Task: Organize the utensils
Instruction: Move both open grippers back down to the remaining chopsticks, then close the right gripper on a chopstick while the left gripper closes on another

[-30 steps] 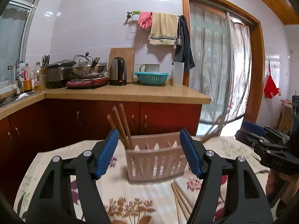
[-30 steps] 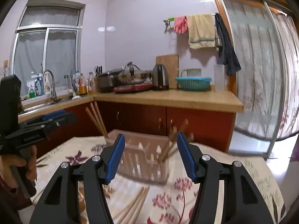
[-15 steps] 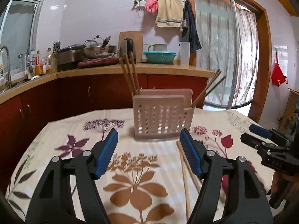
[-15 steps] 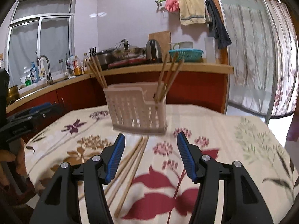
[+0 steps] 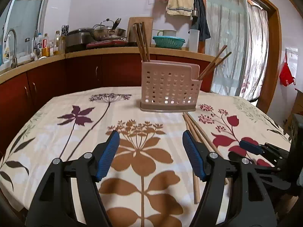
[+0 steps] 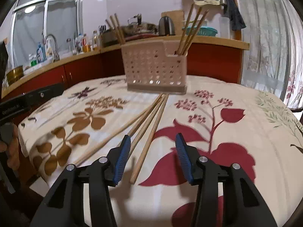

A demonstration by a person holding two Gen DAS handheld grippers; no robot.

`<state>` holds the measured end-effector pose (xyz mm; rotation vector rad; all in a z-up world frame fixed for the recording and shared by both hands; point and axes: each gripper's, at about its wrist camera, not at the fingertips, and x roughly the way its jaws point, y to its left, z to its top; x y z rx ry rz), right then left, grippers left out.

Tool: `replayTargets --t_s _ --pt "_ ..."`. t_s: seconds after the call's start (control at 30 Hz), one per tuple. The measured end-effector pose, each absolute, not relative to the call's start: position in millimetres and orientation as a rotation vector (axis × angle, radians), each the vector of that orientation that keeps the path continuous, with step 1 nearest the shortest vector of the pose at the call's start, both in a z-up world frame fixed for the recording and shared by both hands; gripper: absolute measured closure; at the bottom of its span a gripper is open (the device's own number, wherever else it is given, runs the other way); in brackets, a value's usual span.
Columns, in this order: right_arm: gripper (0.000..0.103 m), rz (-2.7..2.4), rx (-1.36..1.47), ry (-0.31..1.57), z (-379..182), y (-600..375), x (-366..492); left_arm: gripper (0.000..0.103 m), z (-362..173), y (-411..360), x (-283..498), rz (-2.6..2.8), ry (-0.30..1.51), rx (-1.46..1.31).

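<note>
A pink perforated utensil holder (image 5: pixel 168 89) (image 6: pixel 155 70) stands upright on the floral tablecloth, with chopsticks sticking out at both ends (image 5: pixel 141 41) (image 6: pixel 191 28). Several loose wooden chopsticks (image 5: pixel 195 132) (image 6: pixel 157 117) lie fanned out on the cloth in front of it. My right gripper (image 6: pixel 153 138) hangs low over them with its jaws closing. One chopstick lies between the blue pads, and they are not touching it. My left gripper (image 5: pixel 150 134) is open and empty over the brown flower print, left of the chopsticks. Its right finger hides part of them.
The table (image 5: pixel 56 136) drops off at its near and left edges. Behind it runs a kitchen counter (image 5: pixel 113 51) with red cabinets, pots, a sink and bottles. The right gripper's body (image 5: pixel 251 149) shows at the left view's right side. A curtained glass door (image 5: pixel 236 47) is at the far right.
Both grippers have come down toward the table and nearer the loose chopsticks. The right jaws have narrowed around one chopstick. The left jaws keep their width.
</note>
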<state>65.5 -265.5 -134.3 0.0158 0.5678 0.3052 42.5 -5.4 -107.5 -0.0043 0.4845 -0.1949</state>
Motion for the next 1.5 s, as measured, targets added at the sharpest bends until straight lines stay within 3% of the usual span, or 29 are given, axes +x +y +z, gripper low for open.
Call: replayTargets --t_s 0.3,0.47,0.8,1.17,1.2,1.4,1.5 --pt "0.069 0.311 -0.025 0.633 -152 -257 64 0.035 -126 -15 33 -0.22 0.524 -0.006" --pt "0.089 0.306 -0.023 0.629 -151 -263 59 0.035 -136 -30 31 -0.259 0.55 0.0" --pt "0.096 0.251 -0.003 0.614 -153 -291 59 0.037 -157 -54 28 -0.307 0.601 0.033" --pt "0.096 0.264 0.026 0.599 -155 -300 58 0.076 -179 -61 30 -0.32 0.641 0.011" --pt "0.096 0.265 0.027 0.598 -155 -300 58 0.084 -179 -61 29 -0.324 0.639 0.006" --pt "0.096 0.267 0.03 0.596 -155 -300 58 0.096 -182 -60 29 -0.335 0.634 -0.012" --pt "0.096 0.269 0.026 0.597 -155 -300 58 0.097 -181 -59 29 -0.335 0.634 -0.014"
